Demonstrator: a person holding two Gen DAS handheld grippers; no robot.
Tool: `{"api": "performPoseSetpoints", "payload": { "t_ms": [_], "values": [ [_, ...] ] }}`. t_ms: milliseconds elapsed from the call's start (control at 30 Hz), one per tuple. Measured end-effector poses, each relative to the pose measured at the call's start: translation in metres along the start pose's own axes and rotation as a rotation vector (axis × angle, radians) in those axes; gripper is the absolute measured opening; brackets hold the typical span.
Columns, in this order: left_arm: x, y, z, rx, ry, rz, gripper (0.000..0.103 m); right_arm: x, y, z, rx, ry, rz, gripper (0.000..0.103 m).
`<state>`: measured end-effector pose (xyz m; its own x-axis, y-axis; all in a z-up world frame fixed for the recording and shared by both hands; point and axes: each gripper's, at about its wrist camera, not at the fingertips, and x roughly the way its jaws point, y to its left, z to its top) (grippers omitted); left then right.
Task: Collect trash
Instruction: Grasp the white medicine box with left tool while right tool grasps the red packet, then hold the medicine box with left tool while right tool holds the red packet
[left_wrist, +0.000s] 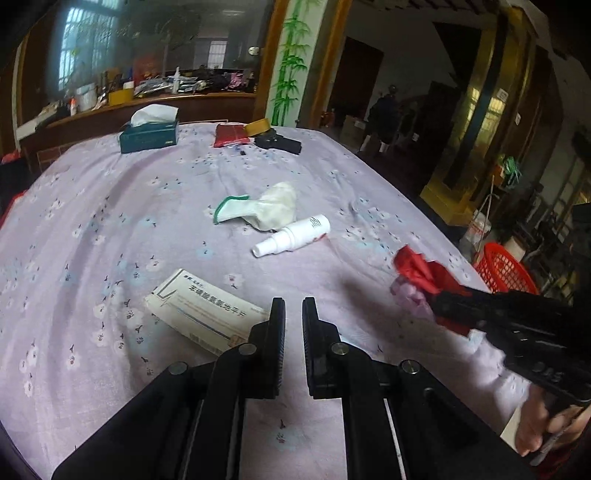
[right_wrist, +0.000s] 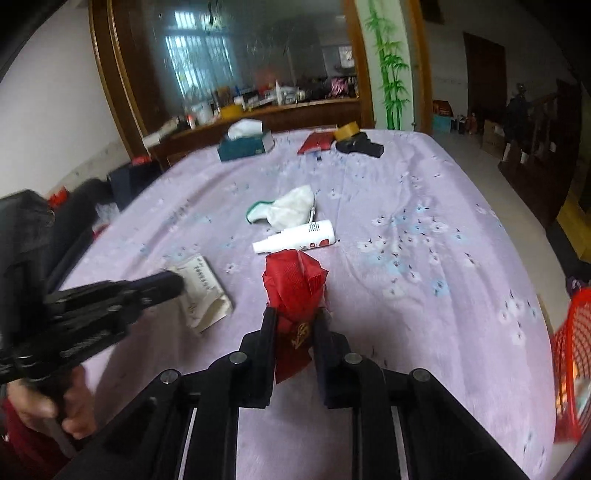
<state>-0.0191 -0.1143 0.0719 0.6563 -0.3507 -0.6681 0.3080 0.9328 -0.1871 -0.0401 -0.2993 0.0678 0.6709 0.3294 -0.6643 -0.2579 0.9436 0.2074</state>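
Observation:
My right gripper (right_wrist: 295, 314) is shut on a crumpled red packet (right_wrist: 295, 284) and holds it above the purple cloth; it also shows in the left wrist view (left_wrist: 417, 269). My left gripper (left_wrist: 293, 306) is empty, its jaws nearly closed with a narrow gap, just right of a white medicine box (left_wrist: 203, 314). The box also shows in the right wrist view (right_wrist: 203, 291). A white spray bottle (left_wrist: 291, 236) lies on its side mid-table. A crumpled white glove (left_wrist: 258, 208) with a green cuff lies behind it.
A red mesh basket (left_wrist: 504, 269) stands off the table's right edge, also in the right wrist view (right_wrist: 572, 365). At the far end sit a tissue box (left_wrist: 149, 134), a red pouch (left_wrist: 231, 134), a tape roll (left_wrist: 258, 127) and a black object (left_wrist: 279, 142).

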Motion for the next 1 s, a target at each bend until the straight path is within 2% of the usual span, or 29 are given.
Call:
{"api": "performPoseSetpoints", "payload": {
  "t_ms": [167, 200, 233, 267, 300, 400, 467, 500, 533, 633, 700, 800, 1000],
  "values": [
    [-0.011, 0.001, -0.004, 0.027, 0.007, 0.001, 0.010, -0.023, -0.013, -0.009, 0.040, -0.031, -0.009, 0.020],
    [-0.011, 0.001, -0.007, 0.041, 0.018, 0.001, 0.019, -0.026, -0.017, -0.011, 0.052, -0.037, -0.009, 0.020],
    [-0.010, -0.001, -0.010, 0.049, 0.029, 0.007, 0.042, -0.028, -0.020, -0.012, 0.060, -0.039, -0.005, 0.020],
    [-0.009, -0.003, -0.013, 0.060, 0.036, 0.013, 0.053, -0.029, -0.023, -0.013, 0.072, -0.038, 0.004, 0.020],
    [-0.009, -0.006, -0.017, 0.082, 0.037, 0.020, 0.060, -0.031, -0.024, -0.014, 0.079, -0.040, 0.008, 0.020],
    [-0.006, -0.015, -0.024, 0.134, 0.044, 0.048, 0.060, -0.032, -0.024, -0.016, 0.077, -0.047, 0.024, 0.020],
    [0.000, -0.017, -0.024, 0.140, 0.058, 0.046, 0.052, -0.031, -0.022, -0.016, 0.076, -0.046, 0.034, 0.020],
    [0.004, -0.016, -0.023, 0.140, 0.065, 0.054, 0.041, -0.031, -0.021, -0.017, 0.074, -0.043, 0.040, 0.020],
    [0.010, -0.015, -0.021, 0.134, 0.081, 0.057, 0.035, -0.030, -0.020, -0.017, 0.071, -0.041, 0.047, 0.020],
    [0.030, -0.010, -0.016, 0.116, 0.126, 0.066, 0.028, -0.030, -0.019, -0.019, 0.068, -0.041, 0.058, 0.020],
    [0.039, -0.011, -0.015, 0.132, 0.135, 0.087, 0.027, -0.030, -0.019, -0.020, 0.069, -0.039, 0.061, 0.020],
    [0.049, -0.006, -0.016, 0.111, 0.152, 0.108, 0.011, -0.030, -0.019, -0.022, 0.071, -0.038, 0.063, 0.020],
    [0.039, 0.005, -0.016, 0.055, 0.114, 0.100, 0.010, -0.028, -0.018, -0.022, 0.068, -0.031, 0.062, 0.020]
  ]
}}
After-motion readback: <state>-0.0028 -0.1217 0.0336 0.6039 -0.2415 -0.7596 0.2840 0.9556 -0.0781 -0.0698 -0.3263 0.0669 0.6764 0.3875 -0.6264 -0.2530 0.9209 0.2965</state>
